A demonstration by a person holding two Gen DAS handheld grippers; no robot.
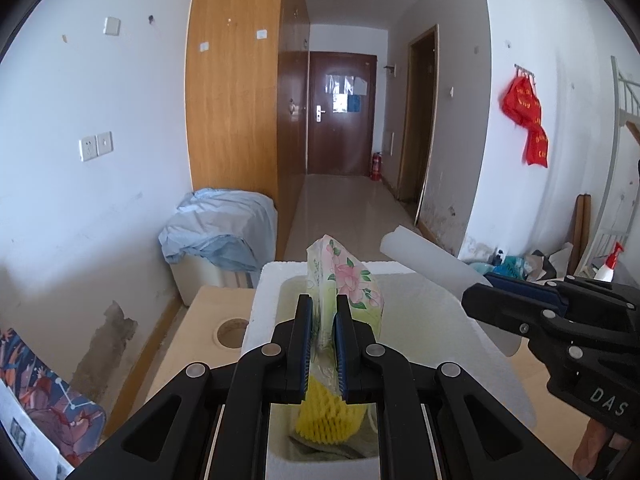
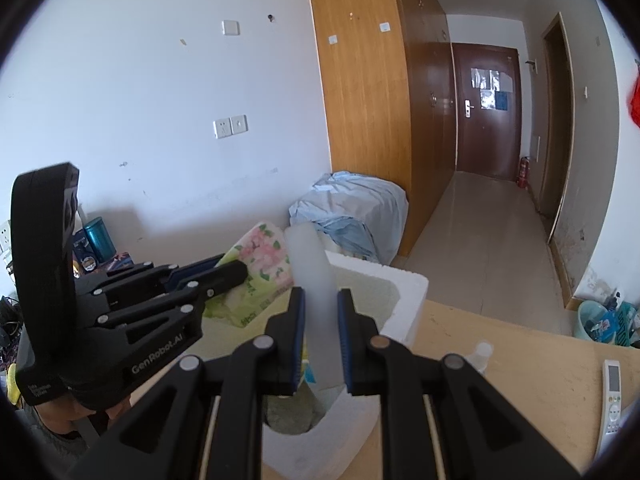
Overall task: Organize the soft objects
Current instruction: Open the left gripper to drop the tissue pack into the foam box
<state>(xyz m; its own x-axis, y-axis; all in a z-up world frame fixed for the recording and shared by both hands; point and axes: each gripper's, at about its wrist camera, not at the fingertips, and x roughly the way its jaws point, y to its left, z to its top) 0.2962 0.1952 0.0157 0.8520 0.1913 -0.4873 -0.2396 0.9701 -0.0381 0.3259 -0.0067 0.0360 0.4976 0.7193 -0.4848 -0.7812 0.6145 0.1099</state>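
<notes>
Above the white foam box, the left gripper pinches a floral tissue pack, while the right gripper clamps a white foam roll, both seemingly poised for packing inside.

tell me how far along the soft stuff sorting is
Partly done, by the look of it. A yellow sponge already lies inside the white foam box. In hand: the left claw is shut on a flowered tissue pack above the box, and the right claw is shut on a white foam roll. Left: lowering both into the box and letting go.
</notes>
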